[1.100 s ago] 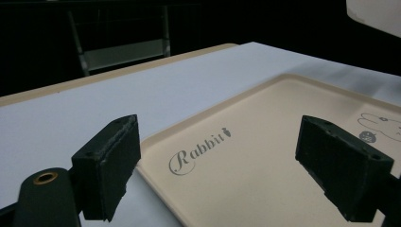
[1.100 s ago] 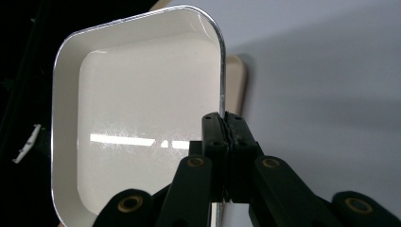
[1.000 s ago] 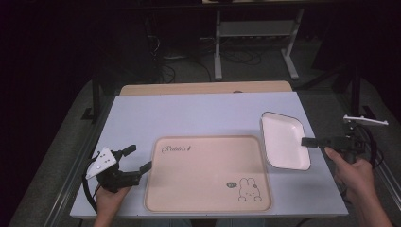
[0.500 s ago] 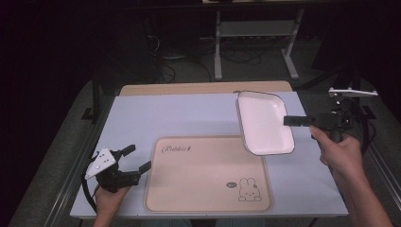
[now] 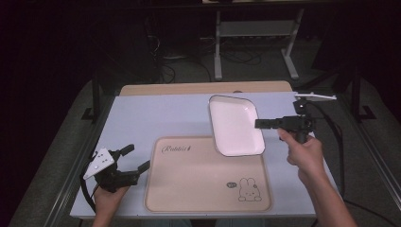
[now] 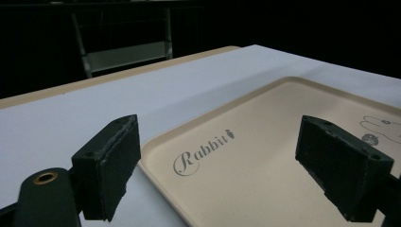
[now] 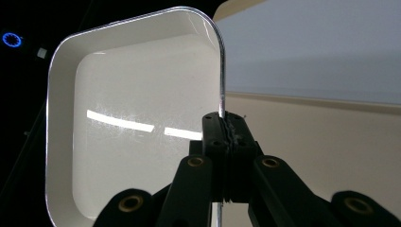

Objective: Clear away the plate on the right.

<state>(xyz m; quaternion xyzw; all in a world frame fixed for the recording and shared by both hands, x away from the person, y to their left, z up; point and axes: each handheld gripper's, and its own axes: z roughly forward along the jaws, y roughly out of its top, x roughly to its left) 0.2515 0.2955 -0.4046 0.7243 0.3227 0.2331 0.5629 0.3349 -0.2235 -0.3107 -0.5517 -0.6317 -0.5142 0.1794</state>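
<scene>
1. Right of centre in the high view, the white dish (image 5: 235, 125) hangs over the table (image 5: 156, 118), its lower edge overlapping the top right corner of the beige tray (image 5: 198, 182). The right gripper (image 5: 259, 124) has it by the right rim, jaws pinched together on that edge, with the person's hand (image 5: 305, 153) coming up from the lower right.
2. Same view, lower left: the left gripper (image 5: 137, 158) sits just off the tray's left edge with its jaws spread wide and nothing between them. The tray has "Rabbit" lettering in its upper left and a little bunny drawing in the lower right.
3. In the left gripper view, the two black pads (image 6: 108, 165) stand far apart at the bottom left and bottom right of the frame. Between them you see the tray's (image 6: 265, 156) corner with the "Rabbit" script, and pale table (image 6: 118, 99) runs off toward the top.
4. In the right gripper view, the jaws meet at bottom centre, clamped tight on the thin rim of the dish (image 7: 137, 118). The dish takes up the left half, seen from its inside with light streaks on it. Tray (image 7: 321, 137) and table (image 7: 312, 52) sit on the right.
</scene>
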